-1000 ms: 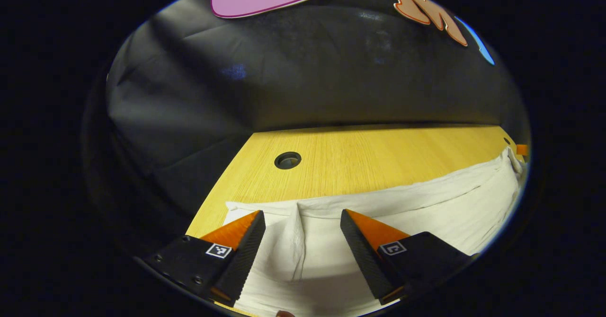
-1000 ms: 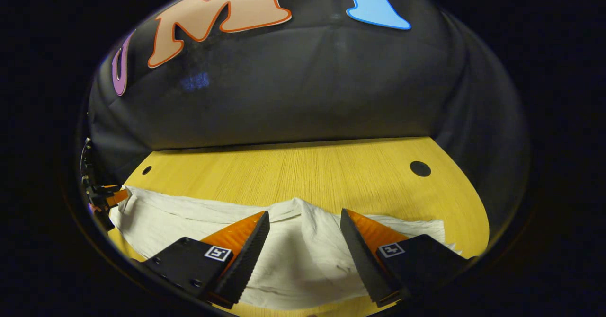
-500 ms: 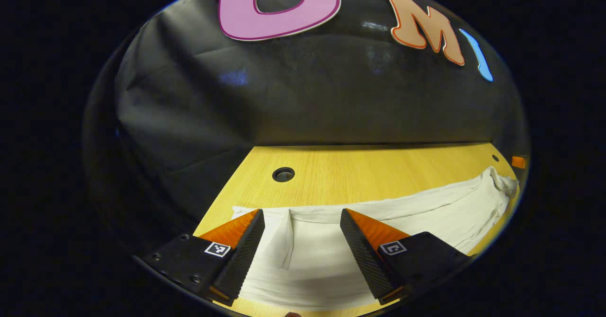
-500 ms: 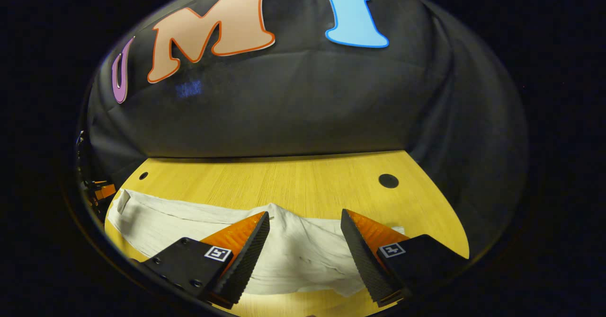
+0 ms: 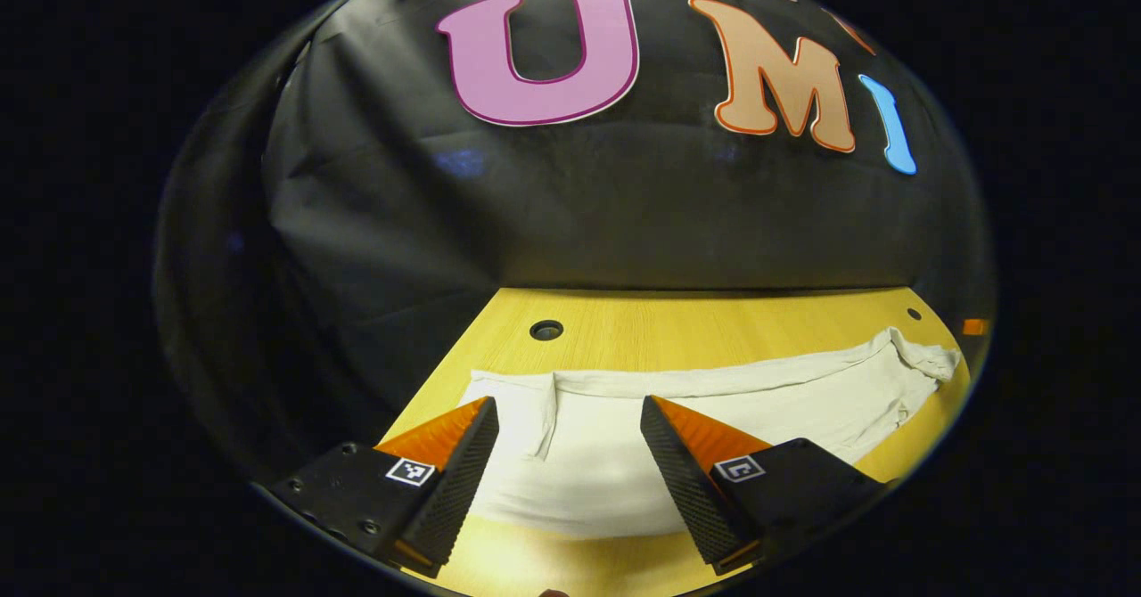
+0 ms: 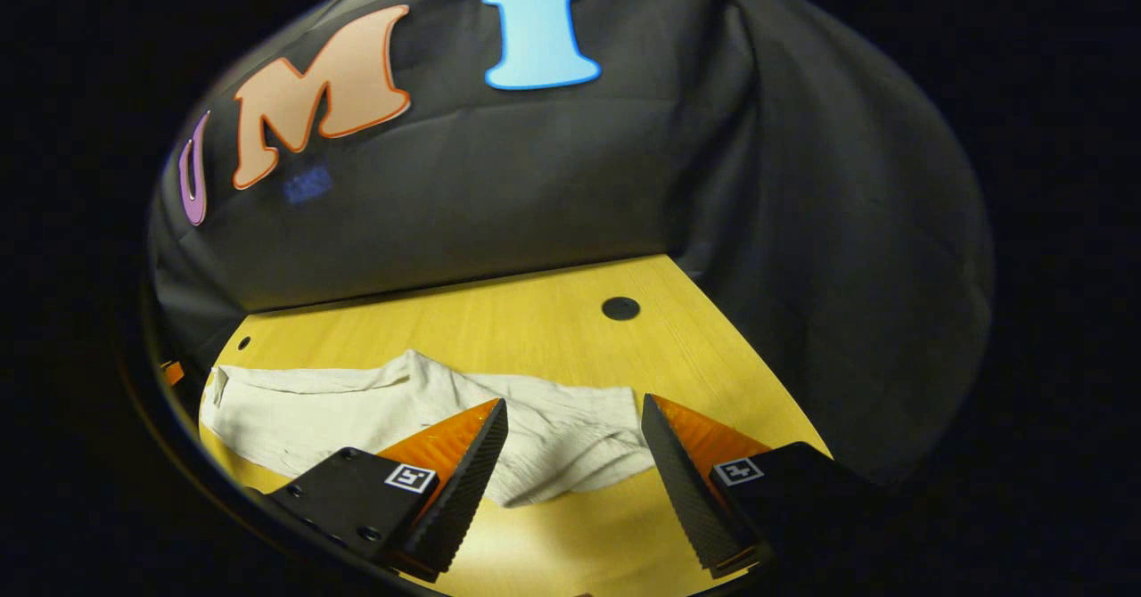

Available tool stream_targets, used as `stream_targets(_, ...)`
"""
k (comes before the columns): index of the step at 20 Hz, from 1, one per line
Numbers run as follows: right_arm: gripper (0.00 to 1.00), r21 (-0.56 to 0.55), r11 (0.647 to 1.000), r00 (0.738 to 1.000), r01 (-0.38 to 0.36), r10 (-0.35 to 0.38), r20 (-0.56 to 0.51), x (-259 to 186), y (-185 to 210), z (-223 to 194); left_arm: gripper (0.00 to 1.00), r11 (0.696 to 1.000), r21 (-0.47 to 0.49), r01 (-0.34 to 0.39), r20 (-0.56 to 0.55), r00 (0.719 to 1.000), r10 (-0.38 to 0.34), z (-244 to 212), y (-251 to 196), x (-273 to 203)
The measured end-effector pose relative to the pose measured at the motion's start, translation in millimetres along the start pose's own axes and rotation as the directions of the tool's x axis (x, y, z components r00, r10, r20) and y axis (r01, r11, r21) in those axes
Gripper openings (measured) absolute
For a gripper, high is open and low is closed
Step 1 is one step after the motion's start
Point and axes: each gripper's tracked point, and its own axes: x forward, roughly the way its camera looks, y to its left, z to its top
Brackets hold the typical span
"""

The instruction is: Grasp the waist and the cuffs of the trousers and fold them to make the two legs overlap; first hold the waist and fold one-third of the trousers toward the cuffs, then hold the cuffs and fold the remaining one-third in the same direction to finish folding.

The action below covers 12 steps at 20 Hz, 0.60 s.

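White cloth, the trousers [image 5: 624,419], lies flat in a long band across the yellow wooden worktop [image 5: 713,330].

In the left gripper view, the left gripper [image 5: 568,441] sits nearest, its jaws spread wide with nothing between them, hanging above the near edge of the cloth. Past its fingers [image 5: 450,481] the cloth shows a straight end at the left with a narrow fold running down from the far edge. From there the trousers stretch away to the right, ending in a rumpled bunch near the worktop's far right corner. Beyond the cloth 1 round hole [image 5: 545,330] is cut in the bare wood, and the black wall of the booth [image 5: 624,214] stands behind it.

In the right gripper view, the right gripper [image 6: 574,441] is likewise released, its jaws wide apart and clear of the fabric, over a wrinkled end of the trousers [image 6: 401,410]. The cloth runs off to the left of this view. Farther back a round hole [image 6: 620,308] lies in bare wood, well apart from the cloth.
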Motion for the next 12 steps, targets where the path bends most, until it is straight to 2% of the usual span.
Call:
stream_targets(1, 0.97, 0.014, 1.000, 1.000, 0.007, -0.007, -0.008, 2, -9, -5, 0.98, 1.000, -0.009, -0.008, 0.001, 1.000, 0.008, 1, 0, 0)
stream_targets(5, 0.93, 0.103, 0.995, 0.997, 0.004, 0.004, -0.072, 21, -30, -35, 0.97, 0.999, -0.016, -0.038, 0.009, 0.999, 0.038, 6, 1, 2)
stream_targets(7, 0.97, 0.171, 0.985, 0.993, -0.005, 0.025, -0.112, 32, -33, -54, 0.97, 0.998, -0.008, -0.060, 0.022, 0.998, 0.060, 7, 2, 4)
stream_targets(9, 0.97, 0.229, 0.973, 0.991, -0.021, 0.051, -0.124, 37, -37, -63, 0.97, 0.997, -0.014, -0.074, 0.027, 0.997, 0.075, 8, 1, 4)
stream_targets(10, 0.93, 0.250, 0.968, 0.990, -0.030, 0.063, -0.127, 38, -37, -66, 0.97, 0.996, -0.017, -0.084, 0.022, 0.996, 0.085, 8, 0, 4)
stream_targets(11, 0.97, 0.272, 0.961, 0.989, -0.046, 0.083, -0.126, 40, -35, -68, 0.97, 0.996, -0.019, -0.091, 0.019, 0.996, 0.091, 7, -1, 2)
stream_targets(12, 0.93, 0.291, 0.955, 0.987, -0.059, 0.100, -0.128, 42, -33, -70, 0.97, 0.995, -0.022, -0.095, 0.019, 0.995, 0.096, 7, -2, 2)
